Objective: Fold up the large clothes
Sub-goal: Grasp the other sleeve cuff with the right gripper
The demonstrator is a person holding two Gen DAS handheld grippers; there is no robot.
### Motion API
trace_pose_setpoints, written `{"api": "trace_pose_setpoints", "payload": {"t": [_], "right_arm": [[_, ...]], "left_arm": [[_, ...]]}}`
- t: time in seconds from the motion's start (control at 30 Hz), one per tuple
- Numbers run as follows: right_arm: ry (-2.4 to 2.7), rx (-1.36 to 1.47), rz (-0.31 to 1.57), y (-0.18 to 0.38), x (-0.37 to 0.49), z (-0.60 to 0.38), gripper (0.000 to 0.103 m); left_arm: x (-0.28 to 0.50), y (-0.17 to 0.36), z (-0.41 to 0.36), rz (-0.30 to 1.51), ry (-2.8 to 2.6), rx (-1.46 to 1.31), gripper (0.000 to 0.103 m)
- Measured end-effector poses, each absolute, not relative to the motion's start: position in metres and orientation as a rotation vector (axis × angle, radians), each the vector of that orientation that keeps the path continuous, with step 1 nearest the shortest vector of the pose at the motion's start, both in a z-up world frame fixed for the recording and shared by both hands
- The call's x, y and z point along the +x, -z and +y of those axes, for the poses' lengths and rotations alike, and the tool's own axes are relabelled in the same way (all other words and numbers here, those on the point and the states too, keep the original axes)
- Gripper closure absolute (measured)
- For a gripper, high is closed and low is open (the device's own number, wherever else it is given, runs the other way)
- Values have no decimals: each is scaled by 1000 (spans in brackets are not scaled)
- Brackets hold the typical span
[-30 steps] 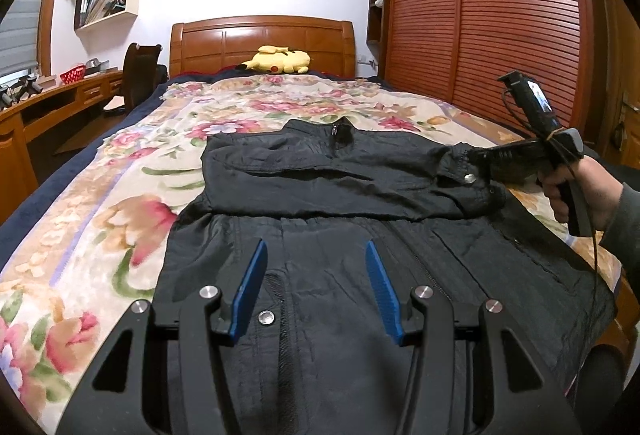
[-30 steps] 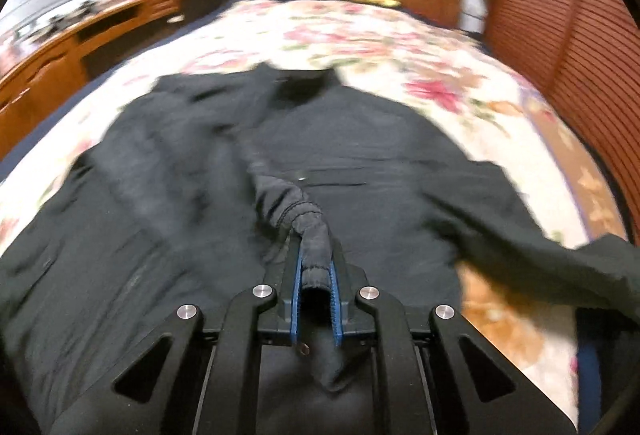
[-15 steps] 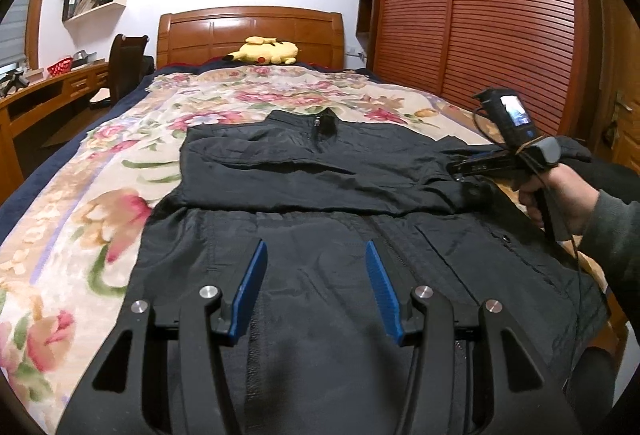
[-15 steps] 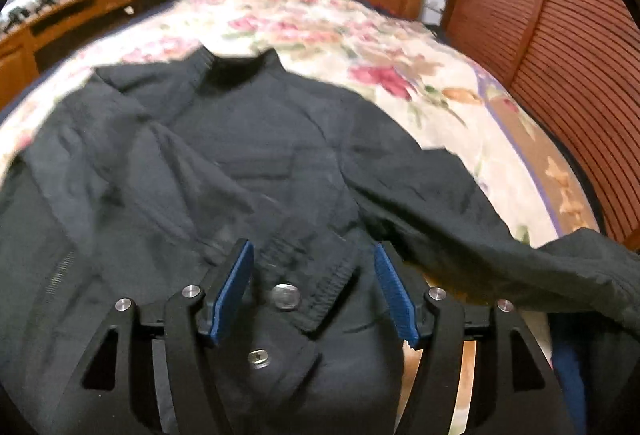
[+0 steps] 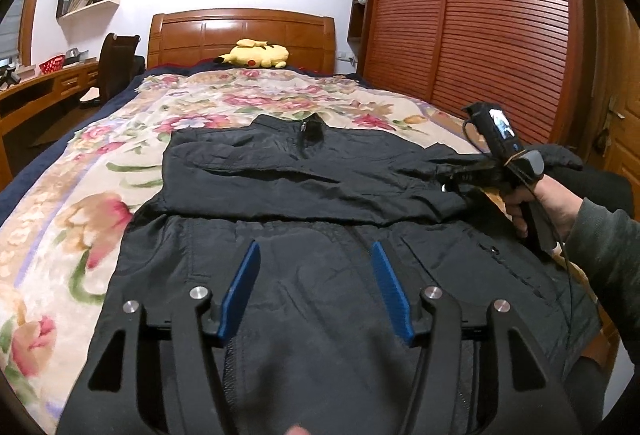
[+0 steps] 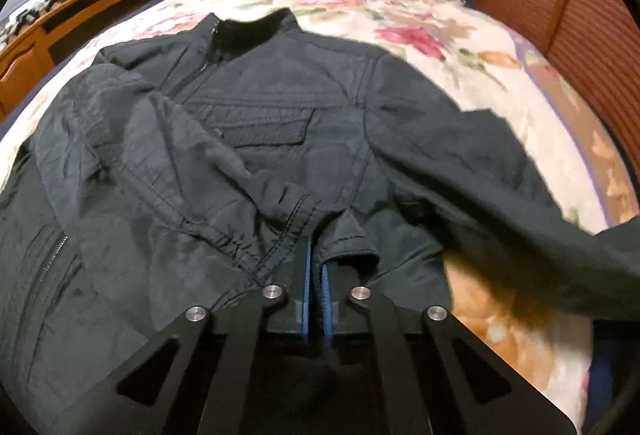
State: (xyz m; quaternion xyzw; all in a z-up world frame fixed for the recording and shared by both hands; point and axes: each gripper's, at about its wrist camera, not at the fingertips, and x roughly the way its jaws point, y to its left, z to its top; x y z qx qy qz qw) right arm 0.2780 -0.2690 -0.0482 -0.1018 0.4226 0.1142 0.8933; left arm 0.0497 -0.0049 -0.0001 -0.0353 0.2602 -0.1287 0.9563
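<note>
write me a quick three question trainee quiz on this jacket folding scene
1. True or false: the left gripper is shut on the black jacket.
2. The yellow plush toy lies: A) on the desk B) by the headboard C) on the jacket.
3. The sleeve cuff folded across the chest lies by which gripper?

Key: 1 false, its blue pads stand apart with nothing pinched. 2 B. 3 the right gripper, its pads together.
</note>
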Motion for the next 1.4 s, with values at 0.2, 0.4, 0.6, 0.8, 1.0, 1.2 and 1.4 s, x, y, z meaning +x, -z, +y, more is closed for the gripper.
{"api": "trace_pose_setpoints", "payload": {"t": [0.2, 0.4, 0.6, 0.8, 1.0, 1.2, 1.4], "right_arm": [[-144, -182, 805, 23, 279, -289, 103], [-134, -228, 798, 9, 267, -284, 97], [-97, -265, 745, -17, 239, -301, 56], [-5, -249, 712, -47, 214, -354, 37], [113, -203, 705, -69, 195, -417, 37], [225, -157, 690, -87, 184, -472, 37], [312, -96, 695, -93, 180, -520, 37]], "left_arm": [[47, -2, -6, 507, 243, -61, 40], [53, -1, -10, 508, 242, -66, 37], [52, -2, -28, 501, 254, -35, 37], [52, -4, -43, 497, 277, -22, 37], [54, -1, -57, 510, 299, -8, 37], [56, 1, -68, 519, 317, 8, 37], [56, 2, -72, 524, 318, 17, 37]]}}
